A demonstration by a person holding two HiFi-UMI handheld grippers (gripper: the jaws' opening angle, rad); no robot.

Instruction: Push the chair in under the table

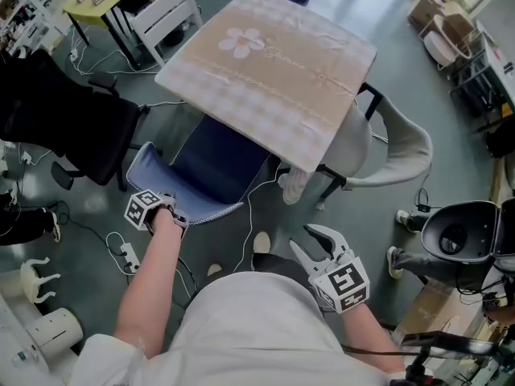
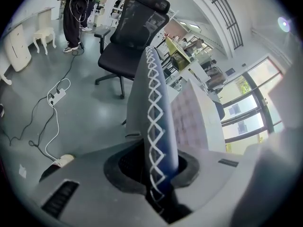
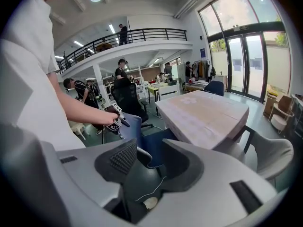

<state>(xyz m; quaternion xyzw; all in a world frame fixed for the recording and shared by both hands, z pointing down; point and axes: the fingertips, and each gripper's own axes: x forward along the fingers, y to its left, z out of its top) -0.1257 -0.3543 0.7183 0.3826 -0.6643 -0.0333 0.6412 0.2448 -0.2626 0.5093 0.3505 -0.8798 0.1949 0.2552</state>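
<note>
Currently the blue chair [image 1: 211, 166] stands with its seat partly beneath the near edge of the table [image 1: 265, 63], which is covered by a beige checked cloth with 1 flower printed on it. The chair's backrest, a paler blue with white zigzag stitching along its rim, faces the person and sits clear of the tabletop.

The left gripper [image 2: 156, 167] pinches the top rim of that backrest. In the left gripper view its 2 jaws press on either side of the stitched edge, which rises upright between them.

The right gripper [image 1: 300, 237] hangs over the grey floor [image 1: 362, 215] in front of the person, well apart from the chair. Its 2 jaws are spread with nothing held. In the right gripper view only floor and a thin white cable [image 3: 154, 189] show through the gap.

A grey armchair [image 1: 398, 147] stands at the table's right side, its seat partly under the top. A black office chair [image 1: 72, 127] stands to the left of the blue chair, apart from it. A white power strip [image 1: 129, 256] lies on the floor near the person's left arm.
</note>
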